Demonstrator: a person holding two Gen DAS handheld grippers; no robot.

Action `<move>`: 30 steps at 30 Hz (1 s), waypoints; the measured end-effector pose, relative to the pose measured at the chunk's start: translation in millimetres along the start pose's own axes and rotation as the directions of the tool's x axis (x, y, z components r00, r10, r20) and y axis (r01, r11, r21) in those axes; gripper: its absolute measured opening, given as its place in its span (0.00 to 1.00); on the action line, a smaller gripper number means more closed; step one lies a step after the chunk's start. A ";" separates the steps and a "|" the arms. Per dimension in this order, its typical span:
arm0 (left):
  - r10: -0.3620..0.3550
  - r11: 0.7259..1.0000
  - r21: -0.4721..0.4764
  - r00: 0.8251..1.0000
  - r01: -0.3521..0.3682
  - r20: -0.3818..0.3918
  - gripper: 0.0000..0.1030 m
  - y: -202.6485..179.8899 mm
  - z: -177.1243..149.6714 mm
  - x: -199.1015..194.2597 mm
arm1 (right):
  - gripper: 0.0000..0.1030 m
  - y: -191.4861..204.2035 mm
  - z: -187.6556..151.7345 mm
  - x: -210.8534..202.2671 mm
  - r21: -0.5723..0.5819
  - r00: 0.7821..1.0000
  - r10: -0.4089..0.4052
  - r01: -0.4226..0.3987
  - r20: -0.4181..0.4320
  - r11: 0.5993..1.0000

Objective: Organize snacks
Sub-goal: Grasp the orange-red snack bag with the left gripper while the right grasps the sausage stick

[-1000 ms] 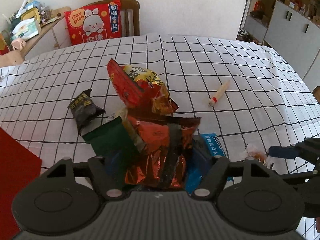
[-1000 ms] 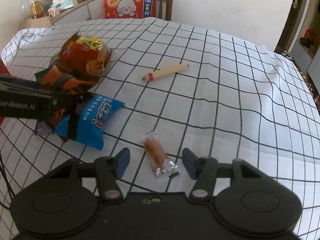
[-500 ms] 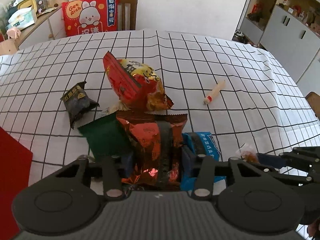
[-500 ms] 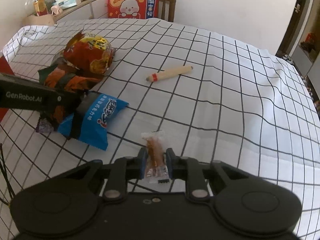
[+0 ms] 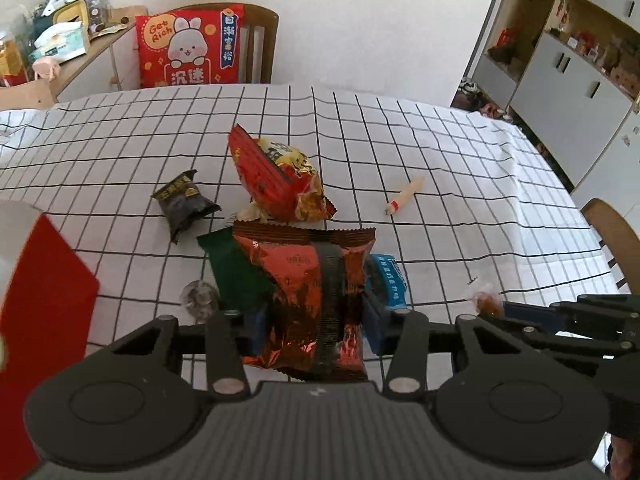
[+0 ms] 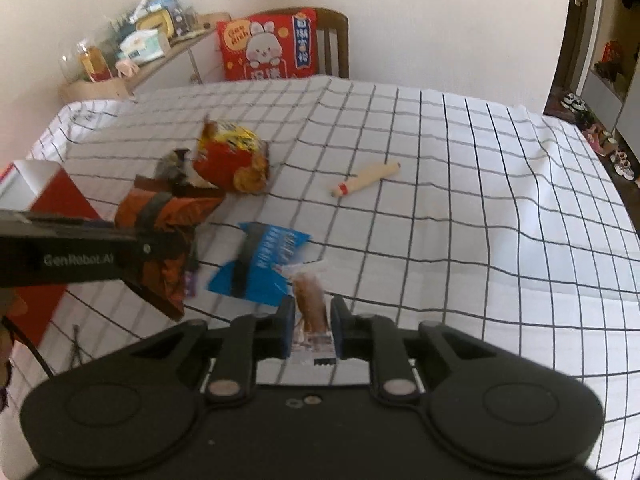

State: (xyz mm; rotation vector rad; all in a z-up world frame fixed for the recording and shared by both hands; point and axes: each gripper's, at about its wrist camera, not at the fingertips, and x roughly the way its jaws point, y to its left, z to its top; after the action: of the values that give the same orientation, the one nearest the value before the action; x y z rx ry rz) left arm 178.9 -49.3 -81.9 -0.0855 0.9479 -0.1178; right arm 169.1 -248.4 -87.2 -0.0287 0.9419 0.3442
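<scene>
My left gripper (image 5: 316, 320) is shut on an orange-red foil snack packet (image 5: 312, 280) and holds it above the checked tablecloth; the packet also shows in the right wrist view (image 6: 164, 216). My right gripper (image 6: 311, 320) is shut on a small clear-wrapped brown snack (image 6: 308, 300), lifted off the cloth; it also shows in the left wrist view (image 5: 486, 300). On the table lie a blue packet (image 6: 264, 260), a green packet (image 5: 232, 268), a red-yellow bag (image 5: 276, 176), a black packet (image 5: 184, 200) and a sausage stick (image 6: 366, 178).
A red box (image 5: 40, 292) stands at the left table edge. A chair with a red rabbit cushion (image 5: 188, 48) stands at the far side. A cluttered sideboard (image 5: 48, 44) is at the back left, cabinets (image 5: 568, 80) at the right.
The right gripper closed on the small brown snack and lifted it. The left gripper raised the orange-red packet, and both views pulled back from the table.
</scene>
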 end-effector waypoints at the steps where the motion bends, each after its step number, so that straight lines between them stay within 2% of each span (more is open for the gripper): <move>1: 0.000 1.000 -0.005 1.000 0.000 0.001 0.44 1.3 -0.7 -4.9 | 0.16 3.2 1.0 -5.5 0.001 1.000 0.005 -0.005 0.006 1.000; 11: 0.012 0.997 -0.080 0.998 -0.007 0.055 0.44 23.6 -6.6 -68.5 | 0.16 39.0 12.2 -48.6 -0.026 0.995 0.061 -0.059 0.081 0.998; 19: 0.069 0.990 -0.128 0.994 -0.058 0.089 0.44 53.5 -14.0 -114.5 | 0.17 84.1 25.1 -70.0 -0.071 0.984 0.136 -0.129 0.114 0.989; 30: 0.146 0.971 -0.207 0.981 -0.118 0.127 0.44 106.5 -26.6 -162.4 | 0.16 162.7 38.0 -75.5 -0.175 0.964 0.242 -0.220 0.112 0.960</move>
State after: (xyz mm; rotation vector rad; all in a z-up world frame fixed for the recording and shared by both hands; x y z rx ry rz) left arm 70.2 78.0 20.1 -0.2121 0.8193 0.1058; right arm 109.4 -108.9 15.7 -0.0435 0.7848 0.6324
